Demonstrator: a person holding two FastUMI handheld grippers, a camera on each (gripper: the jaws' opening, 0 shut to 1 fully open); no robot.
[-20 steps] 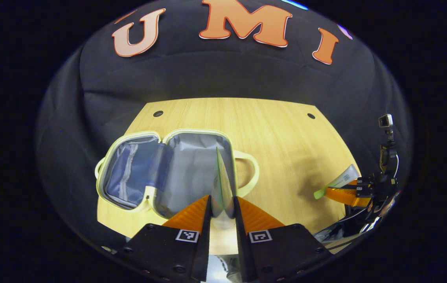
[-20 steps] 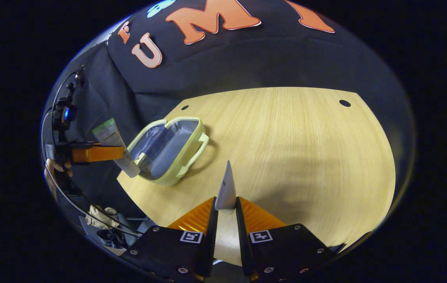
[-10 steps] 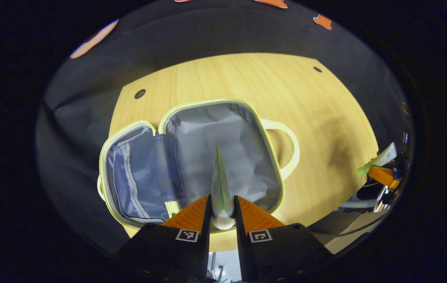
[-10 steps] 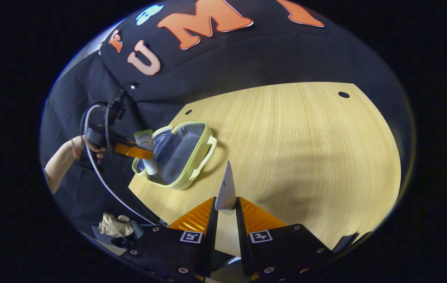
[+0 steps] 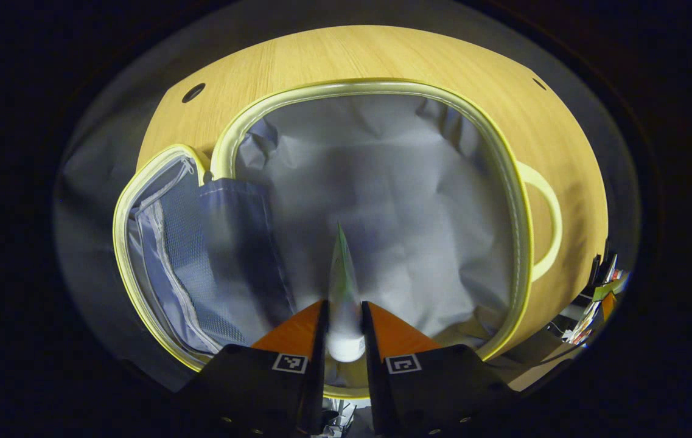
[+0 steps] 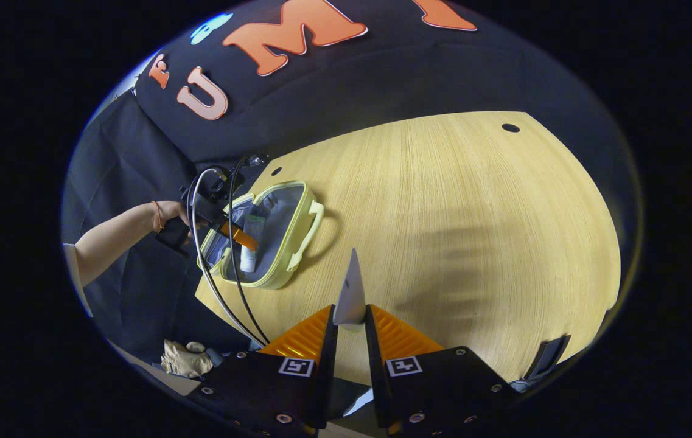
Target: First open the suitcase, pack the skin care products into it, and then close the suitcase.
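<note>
A white, green-tipped skincare tube (image 5: 342, 286) is clamped in the left hand-held gripper (image 5: 343, 316) over the grey-lined open half of the pale-yellow suitcase (image 5: 507, 182), apparently for release inside. A second white tube (image 6: 350, 295) is gripped in the right hand-held gripper (image 6: 350, 328) above the wooden table (image 6: 473, 213), seemingly in waiting.

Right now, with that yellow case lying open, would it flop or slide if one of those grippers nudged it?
The case probably keeps its shape: its rim holds a clean curve. The grey lining is wrinkled, so that part is likely floppy. It looks nearly empty, with just the tube going in, so it might slide on the smooth table.
</note>
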